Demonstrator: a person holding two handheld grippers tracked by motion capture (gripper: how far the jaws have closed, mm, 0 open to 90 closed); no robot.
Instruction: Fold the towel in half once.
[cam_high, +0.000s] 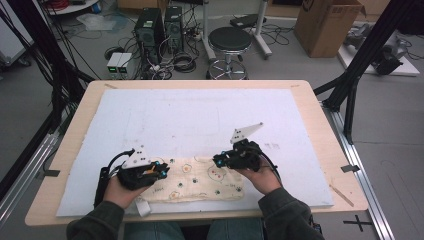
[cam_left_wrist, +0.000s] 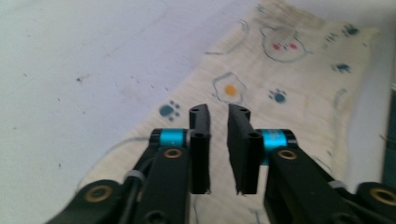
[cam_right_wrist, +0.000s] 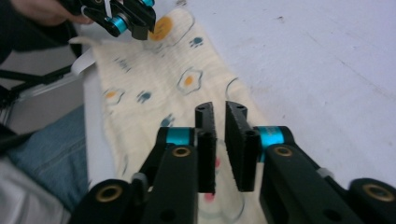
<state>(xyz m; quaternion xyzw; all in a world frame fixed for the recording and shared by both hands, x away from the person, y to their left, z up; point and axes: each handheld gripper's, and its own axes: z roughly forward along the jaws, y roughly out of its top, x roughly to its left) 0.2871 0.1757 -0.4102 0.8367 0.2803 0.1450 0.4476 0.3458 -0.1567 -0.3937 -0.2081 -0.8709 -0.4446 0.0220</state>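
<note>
A cream cloth (cam_high: 200, 186) printed with fried eggs and paw marks lies flat, folded into a long strip, at the near edge of the white mat (cam_high: 200, 115). My left gripper (cam_high: 164, 171) hovers over the cloth's left end, my right gripper (cam_high: 219, 161) over its right part. In the left gripper view the jaws (cam_left_wrist: 218, 112) stand a narrow gap apart above the cloth (cam_left_wrist: 289, 79) with nothing between them. In the right gripper view the jaws (cam_right_wrist: 220, 108) also leave a narrow gap, empty, above the cloth (cam_right_wrist: 154, 93). The left gripper (cam_right_wrist: 135, 23) appears beyond.
The white mat covers most of the wooden table (cam_high: 75, 145). A white tag (cam_high: 142, 207) sticks out at the cloth's near left corner. Behind the table stand a stool (cam_high: 229, 42), computer towers (cam_high: 150, 30) and a cardboard box (cam_high: 330, 25).
</note>
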